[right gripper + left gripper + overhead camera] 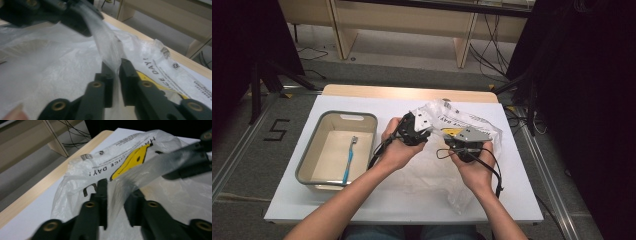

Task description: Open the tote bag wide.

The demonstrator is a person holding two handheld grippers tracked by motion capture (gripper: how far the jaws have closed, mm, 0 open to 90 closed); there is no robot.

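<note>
Crinkly translucent plastic bag (462,125): right hand-held gripper (116,72) pinches film; left hand-held gripper (117,195) jaws apart.

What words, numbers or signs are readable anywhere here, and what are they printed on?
"...ICE DAY !" in black capitals on the clear plastic bag, beside its yellow smiley face; the opening letters are creased away.
"5" marked on the grey floor left of the table.
Small print and round logos along the bag's edge: too small to read.
The beige bin and blue toothbrush show no readable lettering.
</note>
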